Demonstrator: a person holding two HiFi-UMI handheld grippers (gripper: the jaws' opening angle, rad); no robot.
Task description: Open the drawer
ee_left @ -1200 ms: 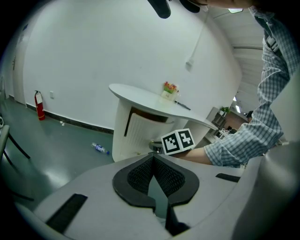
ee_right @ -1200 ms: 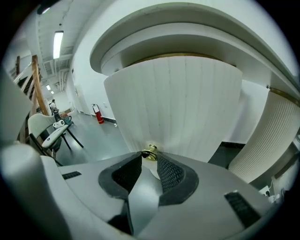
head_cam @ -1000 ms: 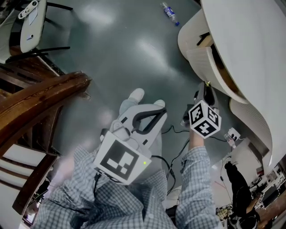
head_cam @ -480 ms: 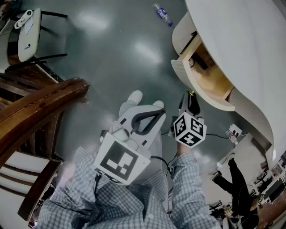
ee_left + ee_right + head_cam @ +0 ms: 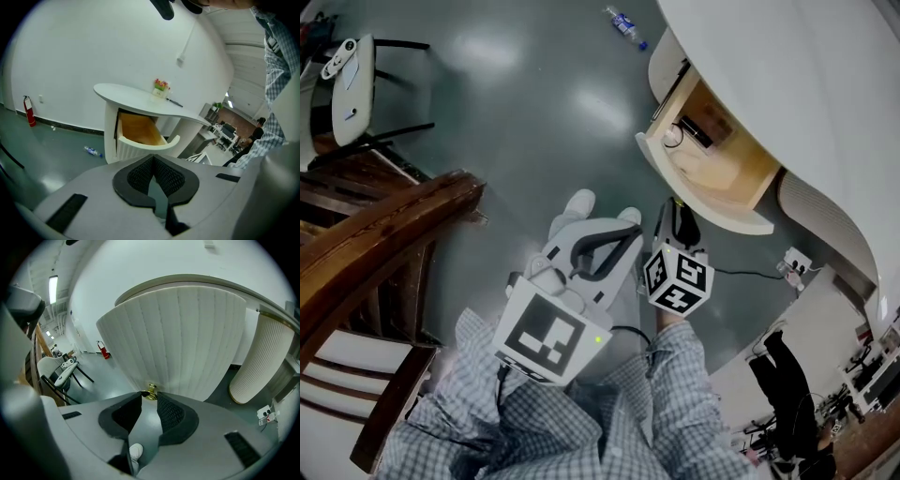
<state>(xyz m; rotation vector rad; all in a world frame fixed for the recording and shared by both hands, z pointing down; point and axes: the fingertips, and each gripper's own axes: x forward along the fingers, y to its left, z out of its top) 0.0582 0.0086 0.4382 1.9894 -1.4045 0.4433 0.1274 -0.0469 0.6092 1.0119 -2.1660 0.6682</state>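
— Looking for the drawer [image 5: 733,171]?
— Open, jutting from under the white desk top [image 5: 787,84], wooden inside bared, a dark item [image 5: 695,130] lying in it. Face-on in the right gripper view as a ribbed white front.

— And the right gripper [image 5: 150,398]?
— Clenched on the small brass knob [image 5: 150,391] low on that ribbed front, one black pad on each side of it.

— The left gripper [image 5: 153,158]?
— Closed on nothing, pad tips touching. Held low just beside the right one, well apart from the drawer, aimed toward its open wooden side.

— Anything else around?
— A plastic bottle [image 5: 622,25] lying on the grey floor beyond the desk. A wooden chair [image 5: 389,225] off to the left.
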